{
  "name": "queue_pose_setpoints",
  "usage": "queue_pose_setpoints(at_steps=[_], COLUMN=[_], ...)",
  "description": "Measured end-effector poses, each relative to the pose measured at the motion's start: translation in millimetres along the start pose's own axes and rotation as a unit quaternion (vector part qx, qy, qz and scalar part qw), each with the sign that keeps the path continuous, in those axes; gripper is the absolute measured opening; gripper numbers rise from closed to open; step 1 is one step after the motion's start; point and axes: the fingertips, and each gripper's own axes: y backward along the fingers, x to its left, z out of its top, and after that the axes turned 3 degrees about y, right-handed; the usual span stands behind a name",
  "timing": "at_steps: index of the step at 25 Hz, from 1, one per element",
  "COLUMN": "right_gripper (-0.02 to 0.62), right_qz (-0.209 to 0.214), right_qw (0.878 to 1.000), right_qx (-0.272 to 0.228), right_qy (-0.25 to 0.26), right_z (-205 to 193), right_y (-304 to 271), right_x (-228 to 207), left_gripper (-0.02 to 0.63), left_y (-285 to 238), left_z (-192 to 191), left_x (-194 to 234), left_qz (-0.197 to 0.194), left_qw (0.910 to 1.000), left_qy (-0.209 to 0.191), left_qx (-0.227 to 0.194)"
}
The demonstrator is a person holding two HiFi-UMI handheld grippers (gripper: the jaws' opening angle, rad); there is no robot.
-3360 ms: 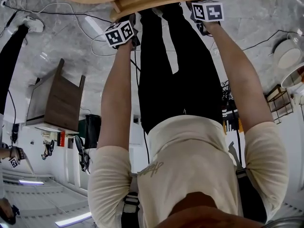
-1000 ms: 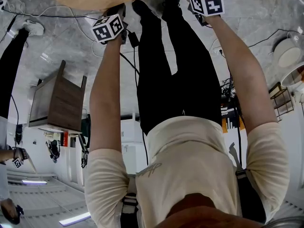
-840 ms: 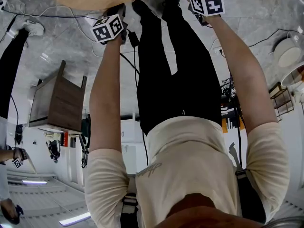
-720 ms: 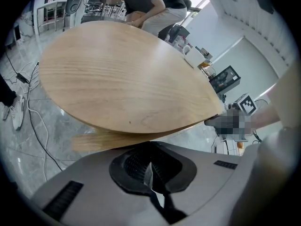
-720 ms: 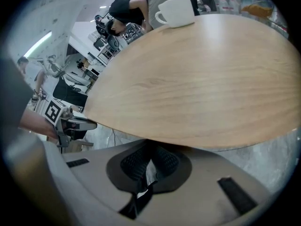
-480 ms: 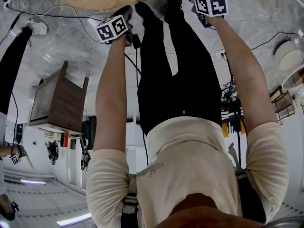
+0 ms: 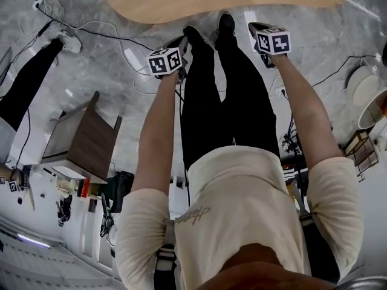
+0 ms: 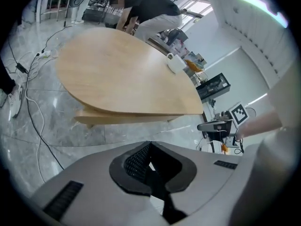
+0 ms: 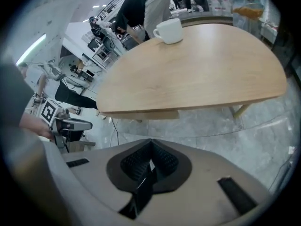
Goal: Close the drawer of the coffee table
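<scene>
I had both claws clear of the table point(image 9: 197, 69), with bare floor between them and its near edge. The left gripper point(image 8: 149, 160) had its jaws pressed together with nothing between them, and the right gripper point(image 9: 150, 166) was the same, closed and empty.

The drawer point(image 9: 141, 113) sat under the table's near edge as a pale wooden front just below the top. From the right gripper view it looked pushed in, with its face about level with the edge. From the left gripper view I could not tell whether a sliver stood proud.

I judged it a stiff, light wooden box that would slide straight and carry little weight. It offered nothing to pinch and needed no grip. If it needed any more travel, I would have laid the closed jaw tips flat against the middle of the front. A push at one end could twist it in its opening and jam it.

A white cup point(image 9: 168, 31) stood near the table's far edge, so I reckoned a hard shove might rattle it.
</scene>
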Motion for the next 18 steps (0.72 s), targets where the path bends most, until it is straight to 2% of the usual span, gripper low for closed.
queue_pose_setpoints(at_steps=[8, 11, 14, 18], right_gripper=[-0.005, -0.005, -0.005, -0.005], right_qz=[-0.002, 0.003, 0.015, 0.022], right_qw=[1.000, 0.999, 0.996, 0.986], right_qx=[-0.021, -0.052, -0.088, -0.165], right_qy=[-0.017, -0.009, -0.007, 0.030], right_z=[-5, 9, 15, 41], right_y=[106, 146, 185, 240], right_x=[68, 94, 120, 151], left_gripper=[0.005, 0.005, 0.005, 0.005], left_y=[100, 137, 176, 222], left_z=[22, 38, 38, 46], left_x=[-52, -77, -106, -137], left_qz=[-0.002, -0.006, -0.014, -0.033], left_qw=[0.9978, 0.9960, 0.9943, 0.9898], left_qy=[-0.066, -0.085, -0.095, -0.093], left_qx=[-0.005, -0.026, -0.047, -0.103])
